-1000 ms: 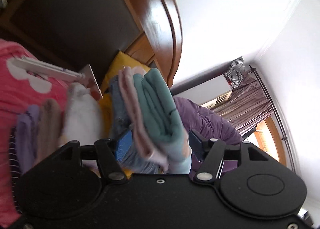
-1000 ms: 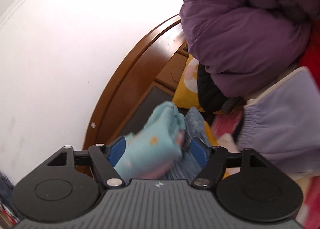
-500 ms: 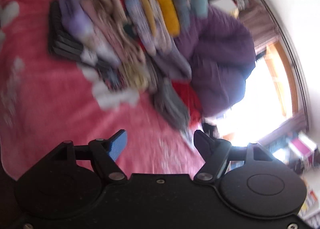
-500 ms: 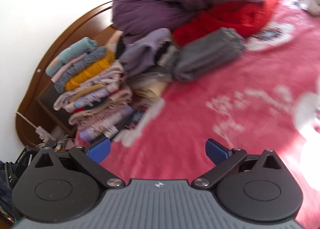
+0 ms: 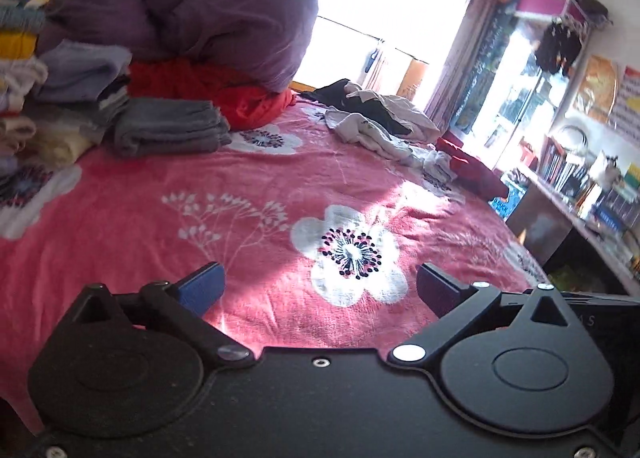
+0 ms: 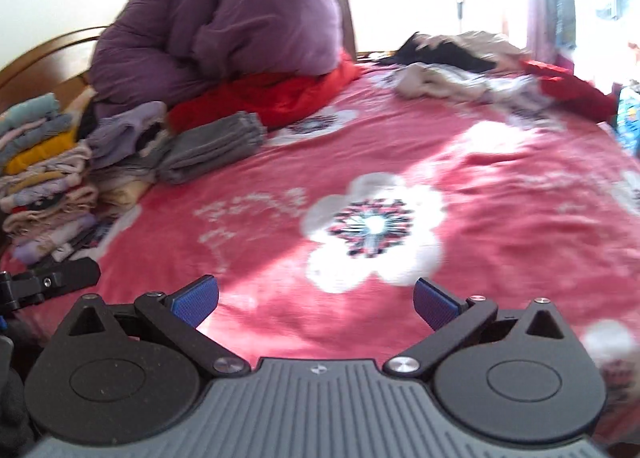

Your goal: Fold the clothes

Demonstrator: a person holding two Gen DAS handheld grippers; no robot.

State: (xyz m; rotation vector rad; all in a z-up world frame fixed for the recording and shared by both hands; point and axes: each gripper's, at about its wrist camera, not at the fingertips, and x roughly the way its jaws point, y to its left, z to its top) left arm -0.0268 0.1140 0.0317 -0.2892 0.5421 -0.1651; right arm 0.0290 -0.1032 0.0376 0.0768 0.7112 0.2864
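A tall stack of folded clothes (image 6: 40,166) stands at the left of the bed, with the teal garment (image 6: 32,108) on top. Folded grey cloth (image 5: 168,126) (image 6: 212,146) lies beside the stack. A heap of unfolded clothes (image 5: 376,118) (image 6: 448,66), white and black, lies at the far side of the bed. My left gripper (image 5: 318,290) is open and empty, low over the pink floral blanket (image 5: 240,186). My right gripper (image 6: 314,302) is open and empty too, over the same blanket (image 6: 500,186). Part of the left gripper (image 6: 60,276) shows at the left edge of the right wrist view.
A purple duvet (image 5: 188,6) (image 6: 224,22) is bunched over red cloth (image 5: 212,86) near the wooden headboard (image 6: 36,62). A red item (image 5: 476,174) lies at the bed's far right edge. A cluttered shelf with books (image 5: 588,186) runs along the right, below a bright window (image 5: 380,10).
Both grippers let go of the folded teal and pink bundle on the stack, opened, and pulled back and swung right; they now face the middle of the bed.
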